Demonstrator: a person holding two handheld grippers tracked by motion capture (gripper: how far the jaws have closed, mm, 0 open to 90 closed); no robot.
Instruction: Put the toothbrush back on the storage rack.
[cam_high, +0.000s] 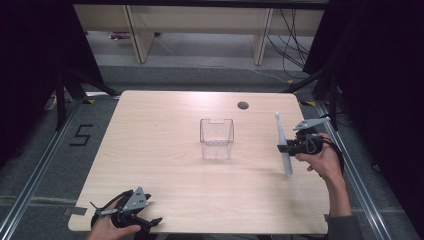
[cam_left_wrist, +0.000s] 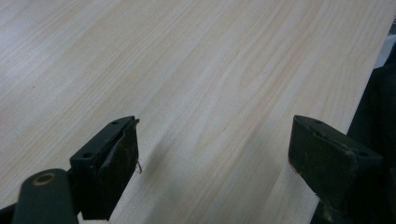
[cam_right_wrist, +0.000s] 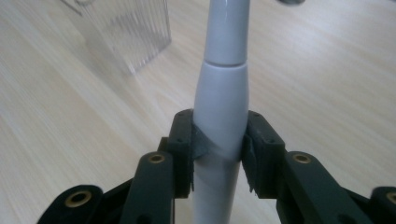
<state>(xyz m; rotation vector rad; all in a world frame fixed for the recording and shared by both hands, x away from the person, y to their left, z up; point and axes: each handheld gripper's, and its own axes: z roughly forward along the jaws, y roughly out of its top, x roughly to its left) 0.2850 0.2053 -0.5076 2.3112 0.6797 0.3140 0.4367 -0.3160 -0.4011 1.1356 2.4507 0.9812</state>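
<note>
Left gripper (cam_high: 156, 220) fingers apart; right gripper (cam_high: 281, 148) fingers clamped on one toothbrush (cam_high: 283, 145); one clear bin (cam_high: 217, 138).

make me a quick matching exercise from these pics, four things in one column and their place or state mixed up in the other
Things:
1. left gripper
2. right gripper
3. clear container
4. grey electric toothbrush

Places or states:
A. empty, standing mid-table
B. open, at the table's near edge
C. held lifted, nearly upright
D. shut on a grey handle

Pairs: 1-B, 2-D, 3-A, 4-C
</note>
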